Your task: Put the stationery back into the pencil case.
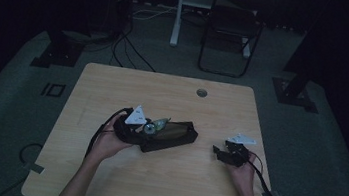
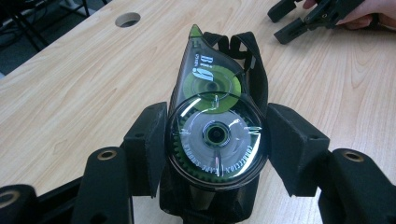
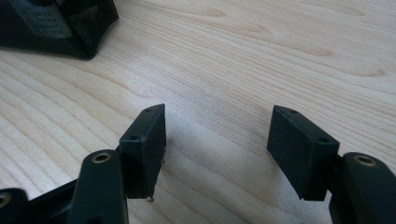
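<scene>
- The left tongs (image 2: 215,140) were clamped on a correction tape dispenser (image 2: 215,126), their 2 black jaws pressing the round, clear-and-green body from either side.
- In the left gripper view the dispenser's green tip pointed away from the camera, over the open mouth of a black pencil case (image 2: 252,60) that lay beneath it.
- From the high view the pencil case (image 1: 170,137) lay lengthwise near the middle of the wooden counter (image 1: 163,91), and the dispenser (image 1: 155,125) sat at its left end, partly above the opening, with the left tongs (image 1: 144,127) at it.
- The right tongs (image 3: 217,140) stood apart with nothing between the jaws, resting low over bare wood; a corner of the black case (image 3: 56,28) showed at the upper left of that view.
- In the high view the right tongs (image 1: 218,151) sat to the right of the case, near it but not touching.
- Judged from this, the pick-up was done and the dispenser had reached the case, but it was not yet let go; whether it was going in or coming out could not be told.
- What seemed left: lowering it fully inside, releasing it, and perhaps closing the case, for which the free right tongs could steady the fabric.
</scene>
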